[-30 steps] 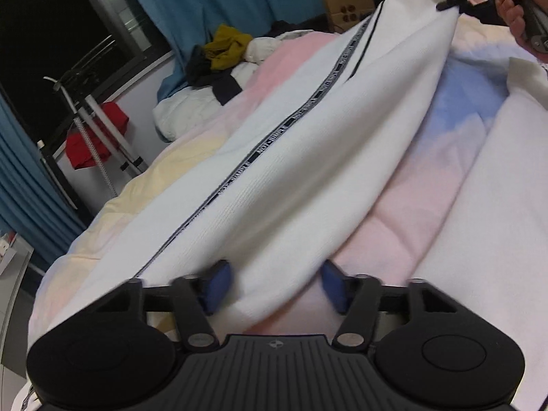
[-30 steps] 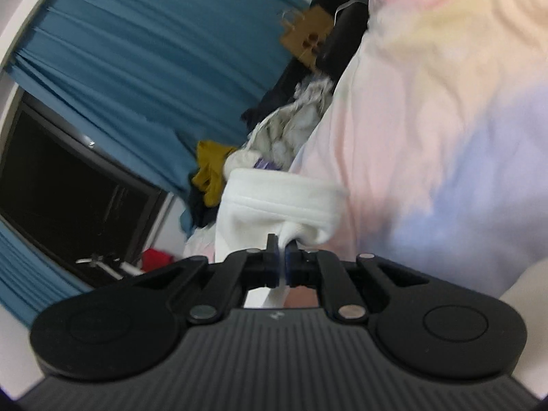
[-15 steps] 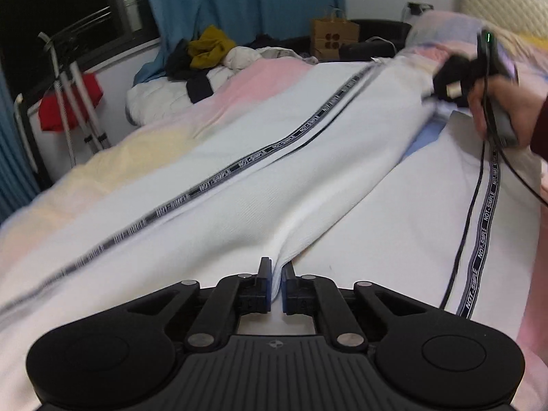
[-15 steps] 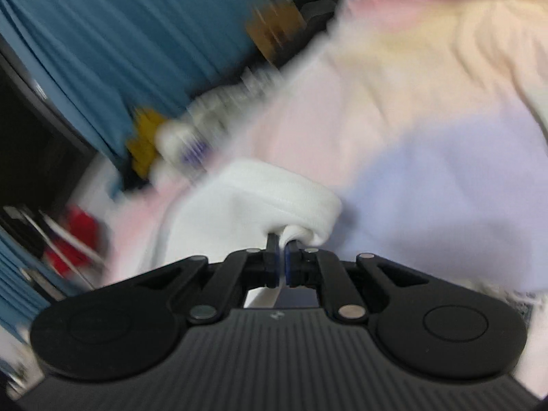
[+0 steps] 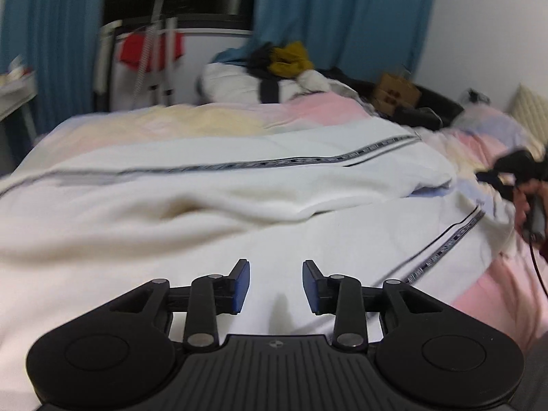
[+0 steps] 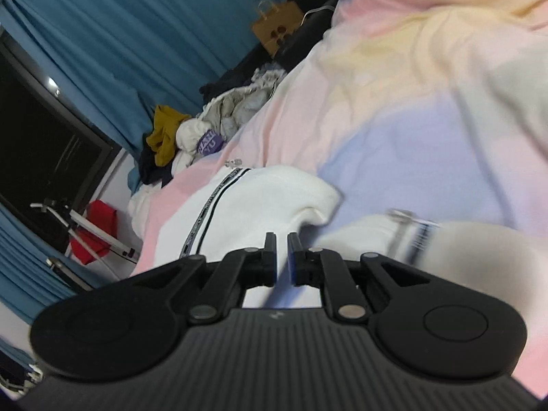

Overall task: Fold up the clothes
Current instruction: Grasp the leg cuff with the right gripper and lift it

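White knit: the white trousers [image 5: 239,205] lie stretched across the bed [image 5: 205,123]; one leg rests partly over the other, and a soft ridge marks where they overlap.
Side stripe: a black tape with small white lettering [image 5: 308,162] runs along the far leg; a second one [image 5: 448,243] runs along the near leg.
Left gripper [image 5: 275,286]: I see its blue pads spread apart above the near leg, with nothing between them.
Right gripper [image 6: 281,255]: I see its jaws slightly parted over the rounded end of the trousers; a narrow gap shows and no cloth sits in it. In the left view my hand [image 5: 529,202] holds this tool at the far right.
Step in hand: I judge a lengthwise fold, leg on leg, with both tools free of the cloth. The legs are not squared edge to edge.
Next move: I judge it calls for a fresh pinch at each end, taken on a hem or cuff, so the legs can be aligned or doubled over. Which of the two comes next I cannot settle.
Fabric: thick, matt, finely ribbed knit; I expect it to hold broad folds and to drag on the cover.
Bed cover: smooth cotton in pastel pink, yellow and lilac blotches.
Background: a pile of clothes [image 5: 284,68], blue curtains [image 5: 342,17], a brown paper bag [image 6: 274,30].
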Available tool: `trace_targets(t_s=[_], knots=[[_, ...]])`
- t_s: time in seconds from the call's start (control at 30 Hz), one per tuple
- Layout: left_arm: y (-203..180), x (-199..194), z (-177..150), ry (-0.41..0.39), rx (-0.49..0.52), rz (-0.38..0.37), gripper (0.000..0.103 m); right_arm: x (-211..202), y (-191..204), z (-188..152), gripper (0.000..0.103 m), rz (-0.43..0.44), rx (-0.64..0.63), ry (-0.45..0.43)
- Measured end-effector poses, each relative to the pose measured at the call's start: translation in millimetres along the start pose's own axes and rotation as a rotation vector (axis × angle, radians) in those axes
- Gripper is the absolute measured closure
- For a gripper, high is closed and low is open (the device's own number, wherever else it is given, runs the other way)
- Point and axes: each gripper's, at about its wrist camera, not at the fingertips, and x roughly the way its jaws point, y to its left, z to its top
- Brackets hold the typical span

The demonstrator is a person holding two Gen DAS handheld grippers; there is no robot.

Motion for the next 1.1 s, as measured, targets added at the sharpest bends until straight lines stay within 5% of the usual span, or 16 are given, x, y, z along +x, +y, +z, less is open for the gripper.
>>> trace_targets(t_s=[0.17, 0.27, 0.47, 0.67, 0.8, 0.9, 0.93, 1.03, 1.1], knots=[[32, -68, -31, -0.036, -0.214, 0.023, 0.056, -57, -23, -10, 0.088, -0.023, 0.077, -0.011], [52, -95, -49, -0.074, -0.326, 0.026, 0.052, -80, -44, -17, 0.053, -0.08, 0.166, -0.001], [72, -101, -55, -0.078, -0.423, 0.073, 0.051, -89, -84, -31, 0.043, -0.129, 0.398, 0.035], [79, -94, -55, -0.071, -0.495, 0.079, 0.051, -41, -102, -37, 0.044, -0.091, 0.48, 0.126], [83, -92, -53, -0.079, -0.52, 0.091, 0.051, -9, -101, -31, 0.044, -0.102, 0.427, 0.112], [87, -93, -54, -0.088, -0.544, 0.095, 0.051, 3, -96, -30, 0.061, -0.134, 0.395, 0.096], [89, -94, -54, -0.091, -0.553, 0.096, 0.051, 4, -92, -29, 0.082, -0.135, 0.369, 0.084], [91, -94, -54, -0.099, -0.573, 0.101, 0.051, -5, -64, -19, 0.09, -0.061, 0.182, 0.01], [92, -96, -53, -0.102, -0.581, 0.102, 0.051, -26, -36, -12, 0.091, 0.099, 0.051, -0.102]])
